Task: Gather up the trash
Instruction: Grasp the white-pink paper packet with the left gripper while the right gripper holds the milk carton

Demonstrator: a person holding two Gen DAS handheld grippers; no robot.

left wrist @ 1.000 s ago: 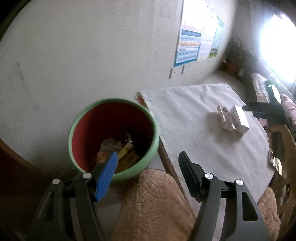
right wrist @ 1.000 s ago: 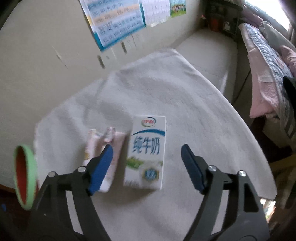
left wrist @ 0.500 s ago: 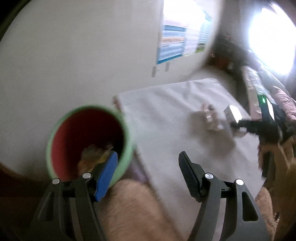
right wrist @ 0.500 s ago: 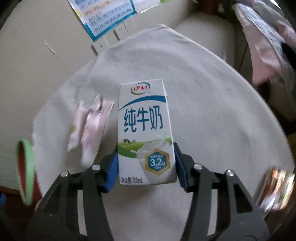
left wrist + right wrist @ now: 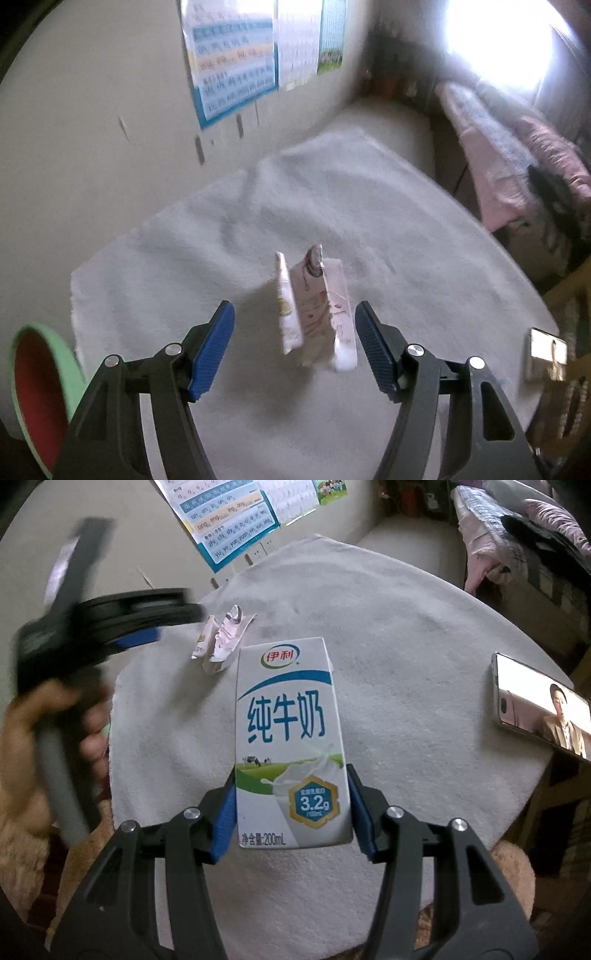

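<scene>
My right gripper (image 5: 291, 812) is shut on a white and blue milk carton (image 5: 288, 738) and holds it above the towel-covered round table (image 5: 406, 635). A crumpled pink and white wrapper (image 5: 314, 310) lies on the towel; it also shows in the right wrist view (image 5: 221, 638). My left gripper (image 5: 295, 339) is open, its blue pads either side of the wrapper and just short of it. In the right wrist view the left gripper (image 5: 122, 627) is a blurred shape at the left, beside the wrapper. The green bin with a red inside (image 5: 40, 391) sits at the lower left, off the table's edge.
A phone (image 5: 535, 705) with a lit screen lies at the table's right edge; it also shows in the left wrist view (image 5: 546, 354). Posters (image 5: 236, 74) hang on the wall behind. A bed with pink bedding (image 5: 517, 166) stands at the right.
My left gripper swung from over the bin to the wrapper on the table. My right gripper closed on the milk carton and lifted it.
</scene>
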